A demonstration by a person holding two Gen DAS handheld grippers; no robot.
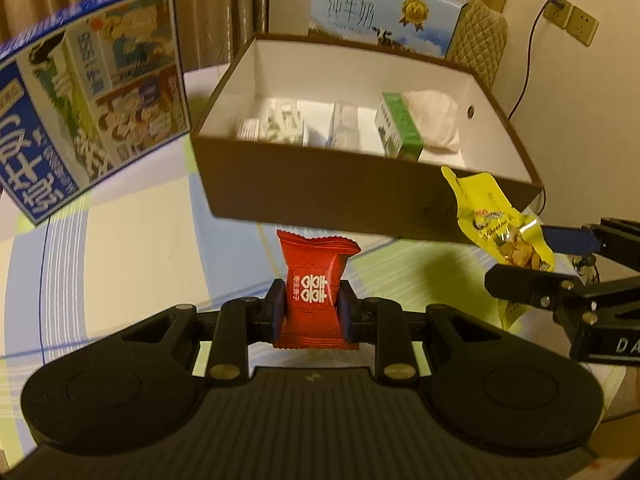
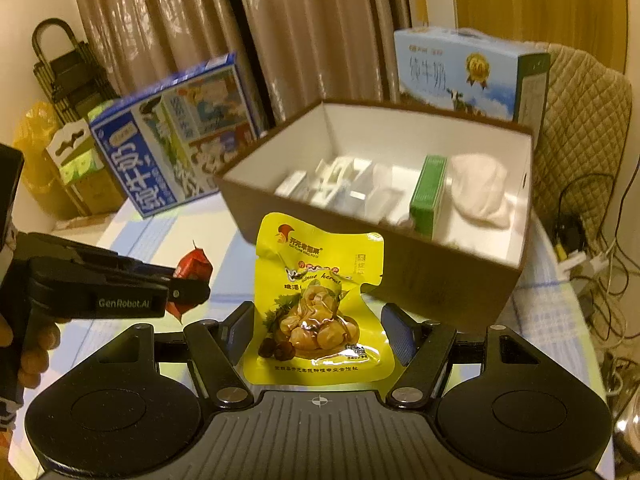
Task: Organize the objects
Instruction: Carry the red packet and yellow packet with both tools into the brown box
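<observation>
The main risk is at the near wall of the brown box (image 1: 360,196), in the middle of both views. Both packets hang low, in front of this wall and not above the opening, so I judge they could hit the wall or fall on the bench (image 1: 132,240) if let go here. The two grippers are also near each other, and they may bump when both go to the box.

The left gripper (image 1: 312,312) has its jaws pressed close on the red candy packet (image 1: 316,280), pinching its lower half; the top stands free above them. The right gripper (image 2: 318,334) carries the yellow nut packet (image 2: 316,304), low in the centre of its view. Its jaws look spread wide, beside the edges of the packet, and I cannot tell how firmly they press it; if loose, the packet may slip.

Inside the box lie a green carton (image 2: 430,192), a white bag (image 2: 480,188) and some blurred white items
</observation>
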